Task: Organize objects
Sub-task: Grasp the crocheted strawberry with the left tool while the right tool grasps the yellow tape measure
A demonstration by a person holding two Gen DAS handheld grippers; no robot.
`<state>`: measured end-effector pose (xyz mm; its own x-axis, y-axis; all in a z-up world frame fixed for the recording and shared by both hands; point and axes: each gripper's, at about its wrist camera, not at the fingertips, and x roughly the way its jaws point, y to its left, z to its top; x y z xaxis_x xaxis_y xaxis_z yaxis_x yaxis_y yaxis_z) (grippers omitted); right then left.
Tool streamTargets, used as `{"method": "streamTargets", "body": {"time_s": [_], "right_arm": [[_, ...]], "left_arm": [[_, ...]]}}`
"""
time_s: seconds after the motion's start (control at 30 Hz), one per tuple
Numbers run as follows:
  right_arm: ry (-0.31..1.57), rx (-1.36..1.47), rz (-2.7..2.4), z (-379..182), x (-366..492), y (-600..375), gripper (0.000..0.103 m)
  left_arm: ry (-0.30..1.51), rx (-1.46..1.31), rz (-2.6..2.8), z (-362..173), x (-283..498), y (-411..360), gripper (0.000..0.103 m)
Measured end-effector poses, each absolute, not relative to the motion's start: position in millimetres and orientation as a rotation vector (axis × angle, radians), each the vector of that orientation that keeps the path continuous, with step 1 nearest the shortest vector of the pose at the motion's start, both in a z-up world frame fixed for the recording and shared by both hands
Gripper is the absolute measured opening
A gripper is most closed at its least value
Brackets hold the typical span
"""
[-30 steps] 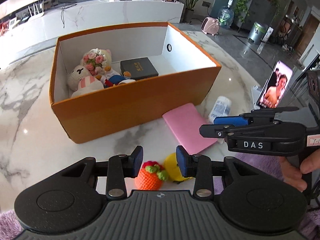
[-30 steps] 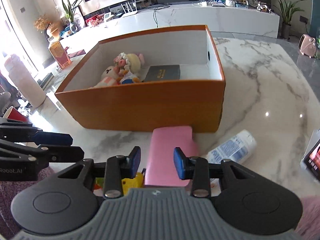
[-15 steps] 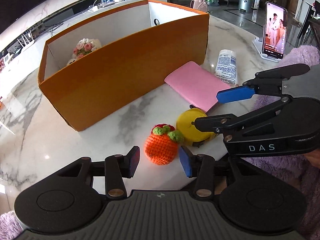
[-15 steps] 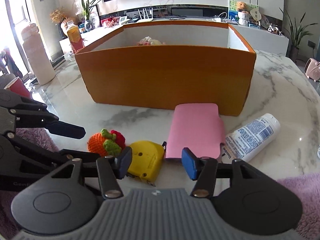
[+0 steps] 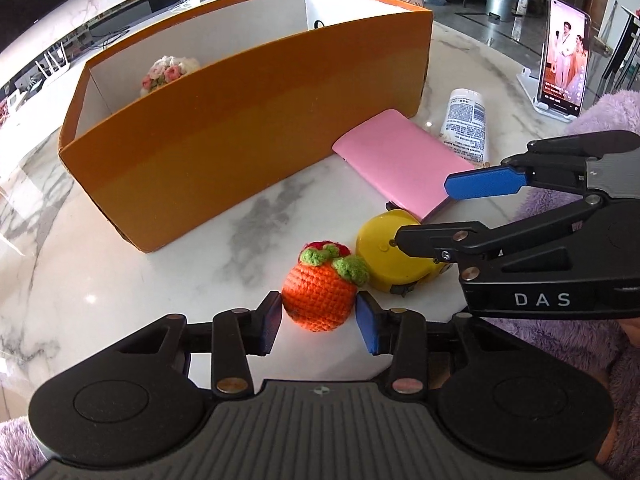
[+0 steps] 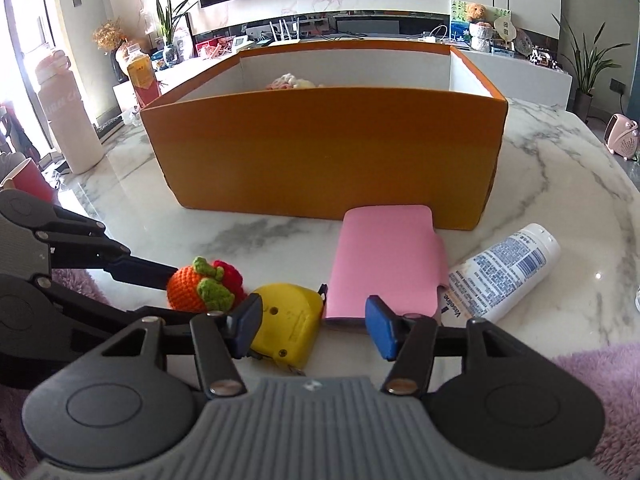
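**Both hand-held grippers down at the table, crochet fruit between the left pads**

Since a second ago both views have dropped from looking into the orange box [image 5: 248, 128] to looking along the table [image 5: 120, 280] at its near wall; only the flowered plush [image 5: 166, 74] tops that wall. The left hand-held gripper [image 5: 318, 322] was above the crochet fruit [image 5: 320, 294] then; now the fruit sits between its blue pads, which appear to touch its sides, though a firm pinch cannot be told. Its jaws have just been closing a little. The right hand-held gripper [image 6: 314, 324] has just been opening: its jaws stand apart, the left pad against the yellow tape measure [image 6: 290, 322], the right pad at the near end of the pink pouch [image 6: 386, 264], gripping nothing.

The fruit lies on the table, touching the tape measure on its right. The pouch lies beyond, its far end at the box. The white tube [image 6: 502, 276] lies just beside the pouch.

Count: one box, one crochet fruit, one tape measure, one pouch, one tube, one phone [image 5: 564, 54] on a stand, two hand-held grippers.
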<state>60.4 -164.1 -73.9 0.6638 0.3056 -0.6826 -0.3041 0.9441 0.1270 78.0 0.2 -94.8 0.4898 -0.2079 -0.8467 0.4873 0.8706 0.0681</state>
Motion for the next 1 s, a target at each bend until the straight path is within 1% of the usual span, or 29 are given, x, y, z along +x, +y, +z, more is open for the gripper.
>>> {"method": "streamTargets", "body": {"time_s": [0.2,0.4,0.57,1.0], "right_arm": [[0.772,0.005,0.344,-74,61,-164,0.059],[0.765,-0.019,0.354,-74,59,-160,0.059],[0.767,-0.045,0.370,-74,54,-149,0.059],[0.854,-0.021,0.342,-87,61,-133,0.059]], "left_arm": [[0.986,0.293,-0.425,-95,79,3,0.045],[1.026,0.171,-0.340,-92,83,24,0.045],[1.024,0.073,-0.319,-88,86,39,0.044],[1.036,0.031,-0.308,-90,89,42,0.044]]}}
